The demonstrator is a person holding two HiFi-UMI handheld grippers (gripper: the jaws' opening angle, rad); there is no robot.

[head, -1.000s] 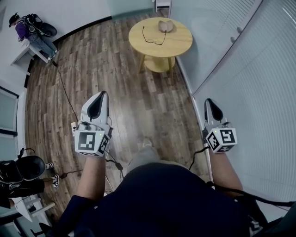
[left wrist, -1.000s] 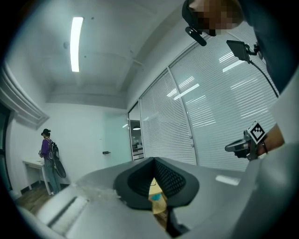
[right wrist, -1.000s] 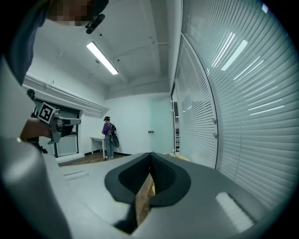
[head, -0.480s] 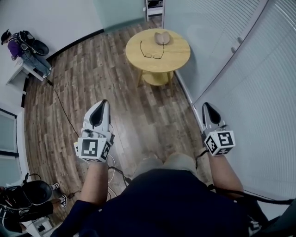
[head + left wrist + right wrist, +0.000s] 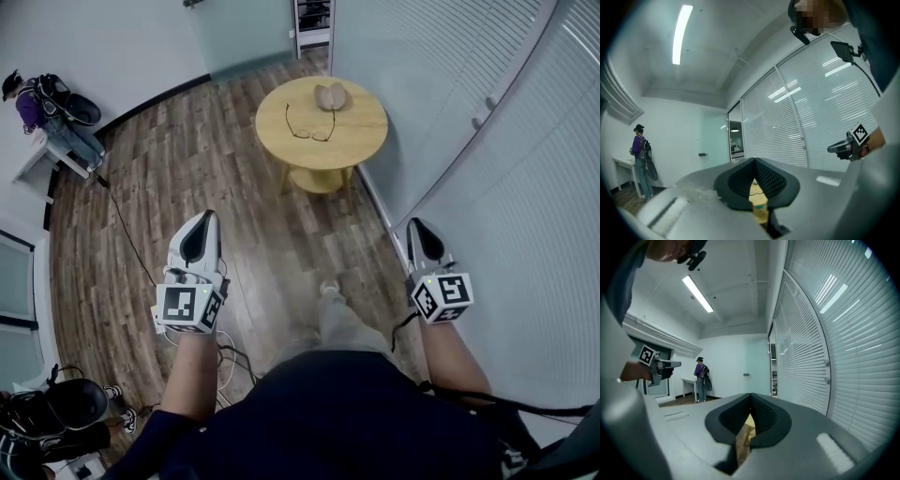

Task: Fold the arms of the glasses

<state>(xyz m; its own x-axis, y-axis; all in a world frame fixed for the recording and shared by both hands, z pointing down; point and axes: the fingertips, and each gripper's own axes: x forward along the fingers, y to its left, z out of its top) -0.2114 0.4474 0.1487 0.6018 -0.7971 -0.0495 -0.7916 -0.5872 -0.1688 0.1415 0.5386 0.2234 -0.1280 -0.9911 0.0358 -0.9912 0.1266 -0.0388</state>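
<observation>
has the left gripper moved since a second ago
Yes. The left gripper has moved forward, toward the round yellow wooden table: the stretch of wood-plank floor between them is shorter than before.

The round wooden table (image 5: 361, 141) is showing pale yellow, and the thin-framed glasses (image 5: 310, 123) are showing near black. Streaky brown planks are patterning the floor (image 5: 187, 169). The pale grey left gripper (image 5: 204, 217) and right gripper (image 5: 417, 225) are bearing black-and-white square markers.

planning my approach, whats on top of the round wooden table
A pair of glasses with arms open, and beyond them a small tan object I can't identify. The tabletop covers most of the lower shelf.
</observation>
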